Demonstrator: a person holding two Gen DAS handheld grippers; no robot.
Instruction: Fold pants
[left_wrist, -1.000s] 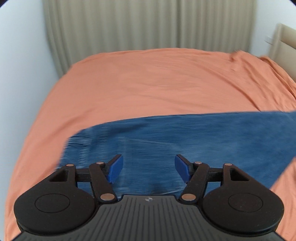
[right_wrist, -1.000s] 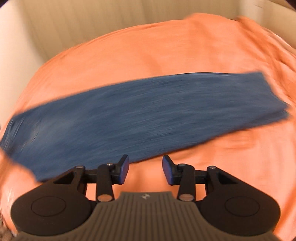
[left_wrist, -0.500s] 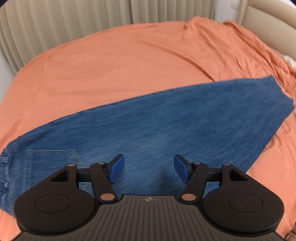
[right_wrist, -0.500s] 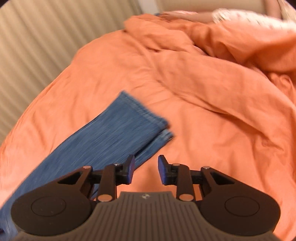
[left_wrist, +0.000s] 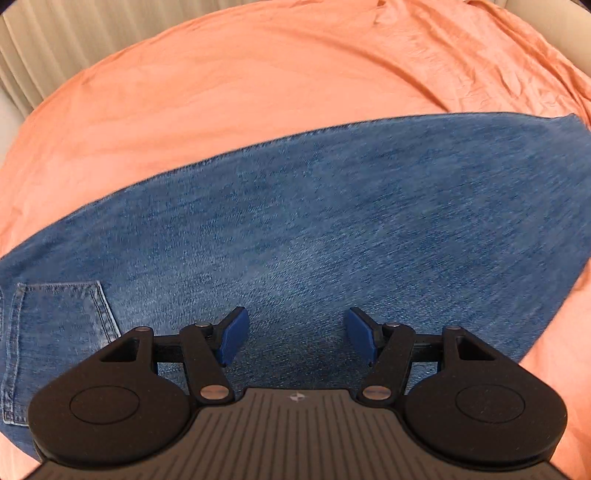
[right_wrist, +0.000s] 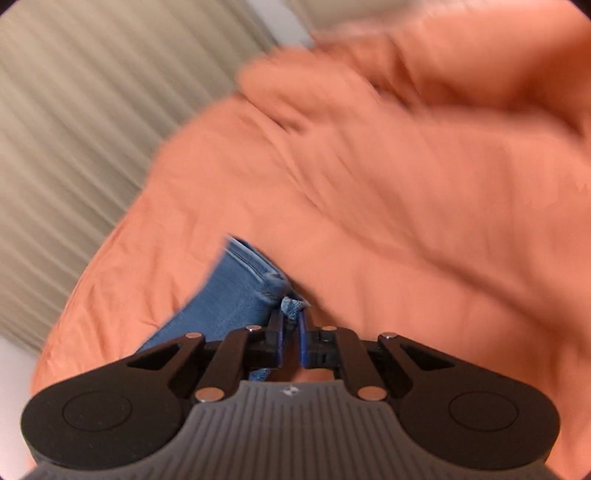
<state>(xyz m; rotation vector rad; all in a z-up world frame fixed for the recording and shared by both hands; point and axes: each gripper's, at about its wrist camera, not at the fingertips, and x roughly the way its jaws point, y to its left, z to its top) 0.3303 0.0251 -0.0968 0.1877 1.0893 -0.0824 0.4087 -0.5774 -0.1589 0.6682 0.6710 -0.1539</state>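
Blue denim pants (left_wrist: 332, 229) lie flat across the orange bed sheet (left_wrist: 258, 85), folded lengthwise, a back pocket (left_wrist: 59, 317) at the lower left. My left gripper (left_wrist: 293, 334) hovers over the middle of the pants, its blue pads wide apart with nothing between them. In the right wrist view the leg end of the pants (right_wrist: 236, 291) runs up to my right gripper (right_wrist: 291, 323), which is shut on the frayed hem corner (right_wrist: 293, 306). The hem is bunched just ahead of the pads.
Rumpled orange bedding (right_wrist: 424, 155) piles up beyond the hem at the right. Beige pleated curtains (right_wrist: 74, 110) hang behind the bed's far edge. A pale headboard edge (left_wrist: 554, 22) shows at the upper right of the left wrist view.
My right gripper swung to the leg end of the pants, rolled, and closed on the hem corner. My left gripper dropped lower and shifted toward the pants' middle, staying open.
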